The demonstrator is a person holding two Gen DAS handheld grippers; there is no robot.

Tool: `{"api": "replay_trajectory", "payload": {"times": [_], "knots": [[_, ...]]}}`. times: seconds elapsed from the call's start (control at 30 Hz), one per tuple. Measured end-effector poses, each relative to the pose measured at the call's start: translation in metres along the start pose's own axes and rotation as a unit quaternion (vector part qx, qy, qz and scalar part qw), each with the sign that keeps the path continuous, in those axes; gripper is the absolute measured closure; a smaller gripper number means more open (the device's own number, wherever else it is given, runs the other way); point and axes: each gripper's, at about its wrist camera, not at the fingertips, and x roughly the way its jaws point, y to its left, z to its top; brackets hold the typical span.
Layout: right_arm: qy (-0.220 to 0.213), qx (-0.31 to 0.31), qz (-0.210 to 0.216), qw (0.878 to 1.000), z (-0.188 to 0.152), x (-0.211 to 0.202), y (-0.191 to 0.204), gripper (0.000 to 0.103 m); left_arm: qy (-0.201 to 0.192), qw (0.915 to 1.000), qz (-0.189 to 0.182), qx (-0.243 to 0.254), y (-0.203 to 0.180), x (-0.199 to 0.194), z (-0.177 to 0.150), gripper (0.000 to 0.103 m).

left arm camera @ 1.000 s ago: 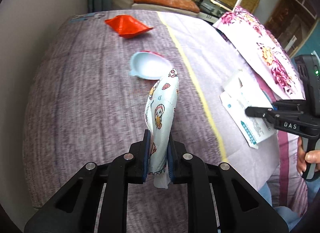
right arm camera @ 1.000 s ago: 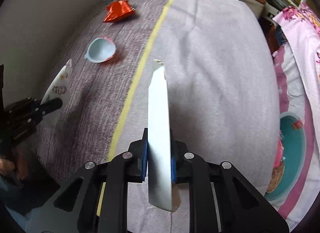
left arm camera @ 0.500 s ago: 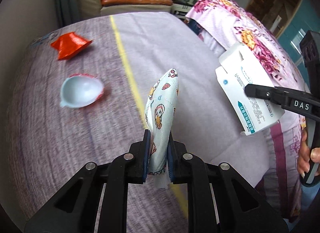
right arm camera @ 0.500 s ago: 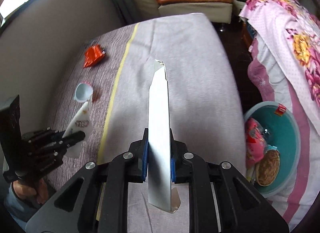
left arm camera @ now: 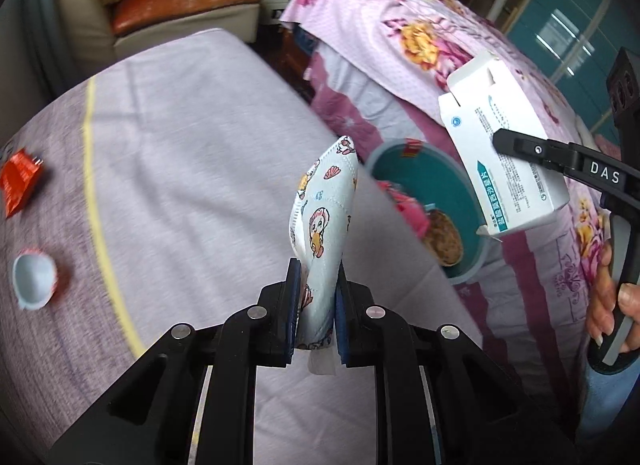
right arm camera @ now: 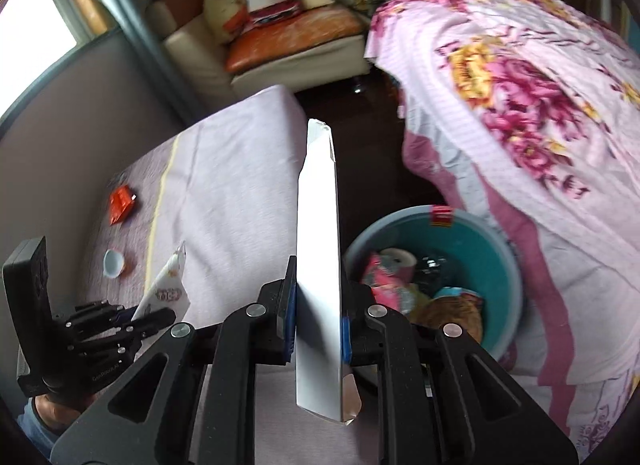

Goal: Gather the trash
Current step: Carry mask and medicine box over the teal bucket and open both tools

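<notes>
My left gripper (left arm camera: 316, 305) is shut on a folded child's face mask (left arm camera: 324, 221) printed with cartoon animals, held upright over the bed's right edge. My right gripper (right arm camera: 318, 317) is shut on a flattened white medicine box (right arm camera: 318, 249), seen edge-on; in the left wrist view the medicine box (left arm camera: 504, 153) shows its blue print. A teal basin (right arm camera: 492, 261) with trash in it stands on the floor between the two beds, just right of and below the box; the teal basin (left arm camera: 424, 173) lies behind the mask. On the grey bedspread lie a red wrapper (left arm camera: 20, 181) and a white cup lid (left arm camera: 34, 279).
A second bed with a pink floral quilt (right arm camera: 520, 105) fills the right side. A cream bench (right arm camera: 280, 61) with an orange cushion and bags stands at the far end. A person's hand (left arm camera: 608, 301) grips the right tool's handle. A dark floor gap (right arm camera: 368, 137) runs between the beds.
Both grippers swung right across the bed toward the gap between the beds, still holding the mask and the box. The teal basin came into view; the wrapper and cup lid slid far left.
</notes>
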Motion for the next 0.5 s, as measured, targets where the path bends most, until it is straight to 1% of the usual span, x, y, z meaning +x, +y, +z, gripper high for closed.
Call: {"api": "replay_trajectory", "payload": {"times": [0.1,0.27,0.5], "knots": [[-0.010,0.017,-0.018,1.000,-0.002,-0.008,-0.026,0.087,0.009,0.9997,-0.011,0.018,-0.024,0.013,0.010,0.087],[-0.015,0.042,-0.032,0.998,-0.005,-0.013,-0.064,0.087,0.023,0.9986,-0.023,0.042,-0.058,0.032,0.022,0.087],[-0.013,0.065,-0.035,0.997,-0.007,-0.010,-0.099,0.087,0.040,0.9968,-0.031,0.062,-0.093,0.055,0.037,0.087]]}}
